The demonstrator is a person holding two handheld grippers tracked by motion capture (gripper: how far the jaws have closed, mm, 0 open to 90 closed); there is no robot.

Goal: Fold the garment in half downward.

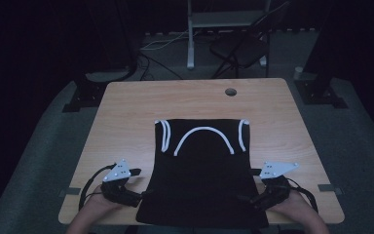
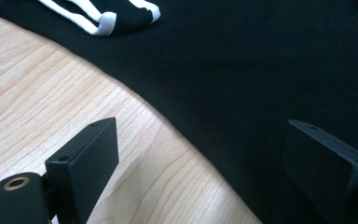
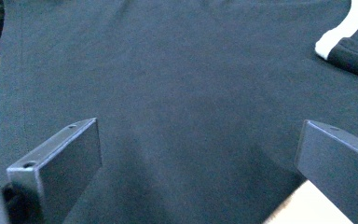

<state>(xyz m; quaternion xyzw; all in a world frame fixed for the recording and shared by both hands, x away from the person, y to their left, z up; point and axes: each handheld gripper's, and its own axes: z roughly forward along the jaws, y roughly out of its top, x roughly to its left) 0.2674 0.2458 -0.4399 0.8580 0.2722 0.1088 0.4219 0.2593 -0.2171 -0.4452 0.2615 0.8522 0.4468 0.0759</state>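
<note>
Black fabric, a shirt (image 1: 202, 170) with white trim, lies spread flat at lower centre of the tabletop (image 1: 126, 107). Your left hand-held gripper (image 1: 143, 193) and right hand-held gripper (image 1: 246, 199) flank its bottom corners, jaws apart, nothing gripped; folding looks unstarted.

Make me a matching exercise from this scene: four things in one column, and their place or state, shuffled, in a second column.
Things:
1. black garment
2. white trim
3. left gripper
4. round hole

Places or states:
A. in the table top, near its far edge
B. jaws open at the garment's left edge
C. spread flat in the middle of the table
D. curved along the garment's far end

Pairs: 1-C, 2-D, 3-B, 4-A
</note>
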